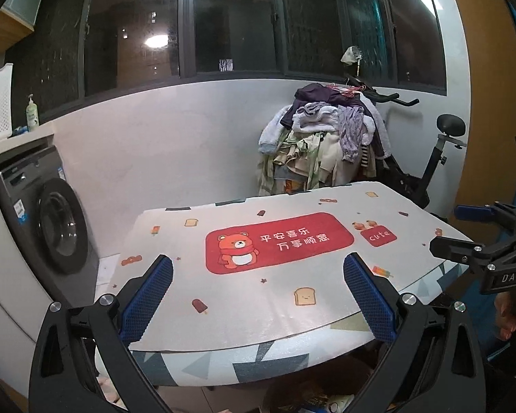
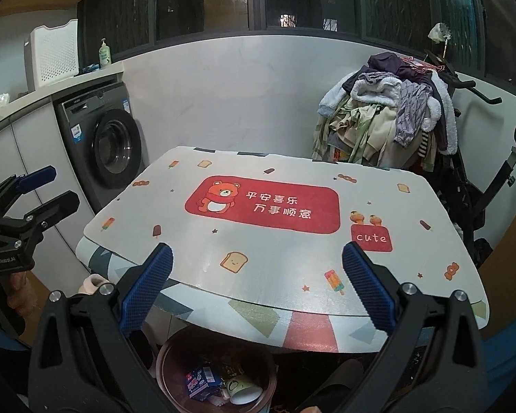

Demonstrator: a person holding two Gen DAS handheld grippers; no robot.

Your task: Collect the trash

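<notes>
- You are holding the left gripper (image 1: 258,292) and the right gripper (image 2: 257,287) wide apart at the jaws, gripping nothing, both hovering over the near table edge, likely because nothing remains to lift.
- The trash is sitting in the bin (image 2: 175,354) under the table's near edge: a blue carton (image 2: 200,381) and a paper cup (image 2: 242,390).
- The mat (image 2: 285,241) is lying bare on the table.
- The washing machine (image 2: 110,151) and clothes pile (image 2: 385,117) are standing well beyond.

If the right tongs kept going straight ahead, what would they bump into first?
Probably the table mat: the open right tongs point slightly down at its bare near part. Depth is hard to judge.
</notes>
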